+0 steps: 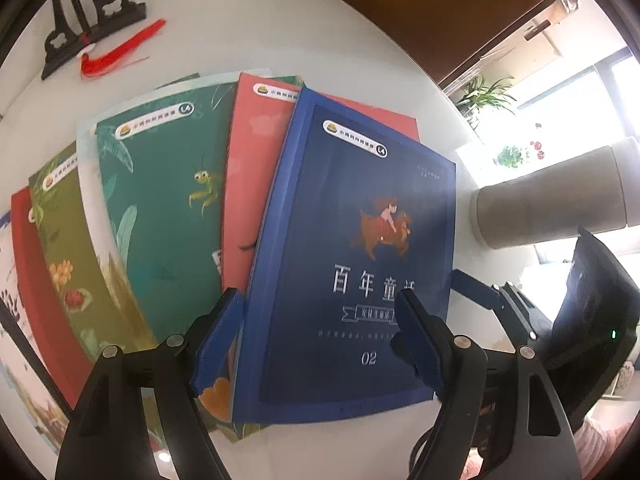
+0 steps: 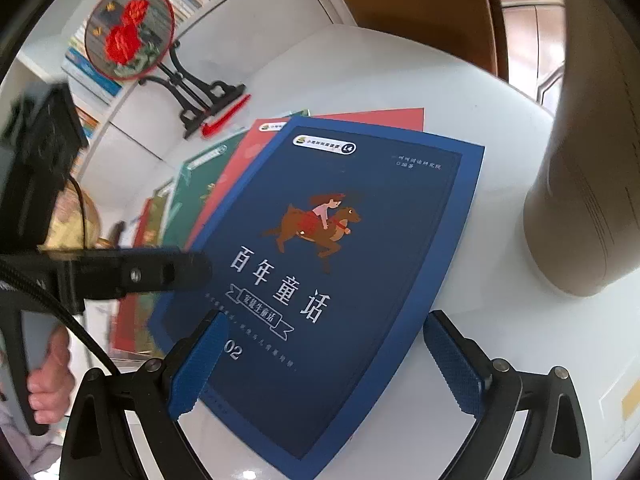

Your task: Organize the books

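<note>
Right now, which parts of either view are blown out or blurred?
Left wrist view: the window behind the plants is blown out, the blue book sharp. Right wrist view: the other tool's black arm is smeared; fisheye bends both.

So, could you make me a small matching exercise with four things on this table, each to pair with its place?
Things:
1. blue book
2. green book
3. tassel
4. grey cylinder

Places:
A. beside the black stand, at the far side of the table
B. on top of the fan of books
C. on the table to the right of the books
D. under the pink book, left of it

Pairs: 1-B, 2-D, 3-A, 4-C
</note>
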Action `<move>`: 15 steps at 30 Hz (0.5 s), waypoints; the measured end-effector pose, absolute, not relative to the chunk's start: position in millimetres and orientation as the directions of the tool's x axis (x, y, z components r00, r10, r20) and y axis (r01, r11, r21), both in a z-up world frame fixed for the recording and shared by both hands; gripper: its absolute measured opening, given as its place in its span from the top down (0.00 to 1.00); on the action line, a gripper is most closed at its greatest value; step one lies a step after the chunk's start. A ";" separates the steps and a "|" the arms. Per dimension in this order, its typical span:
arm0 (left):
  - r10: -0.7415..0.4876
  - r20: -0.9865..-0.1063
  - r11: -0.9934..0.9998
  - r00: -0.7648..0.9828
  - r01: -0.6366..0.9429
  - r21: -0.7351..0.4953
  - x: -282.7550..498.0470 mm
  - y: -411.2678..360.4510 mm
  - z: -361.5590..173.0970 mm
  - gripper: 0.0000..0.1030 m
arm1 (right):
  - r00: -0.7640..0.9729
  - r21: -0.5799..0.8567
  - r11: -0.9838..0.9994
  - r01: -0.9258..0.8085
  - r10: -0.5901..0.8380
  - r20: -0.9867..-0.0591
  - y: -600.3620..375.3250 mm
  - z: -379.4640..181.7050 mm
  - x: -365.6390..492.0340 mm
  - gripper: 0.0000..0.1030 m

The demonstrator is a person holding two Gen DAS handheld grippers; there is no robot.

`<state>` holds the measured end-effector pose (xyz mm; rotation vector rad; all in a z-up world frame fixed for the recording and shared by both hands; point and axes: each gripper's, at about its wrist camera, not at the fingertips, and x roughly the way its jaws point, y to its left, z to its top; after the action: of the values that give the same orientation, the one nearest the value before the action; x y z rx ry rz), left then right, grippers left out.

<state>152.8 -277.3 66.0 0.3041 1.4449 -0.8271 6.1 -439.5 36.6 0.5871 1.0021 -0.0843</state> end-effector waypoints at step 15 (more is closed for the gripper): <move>-0.304 -0.950 0.714 -0.076 0.642 -0.280 128.0 -255.4 69.4 0.20 | 0.586 0.441 0.855 0.273 0.215 -0.781 -427.5 43.3 -0.6 0.03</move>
<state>128.0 -255.4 69.4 0.2965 1.4492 -0.8000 -0.6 -427.5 43.3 0.5662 0.9574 -0.0358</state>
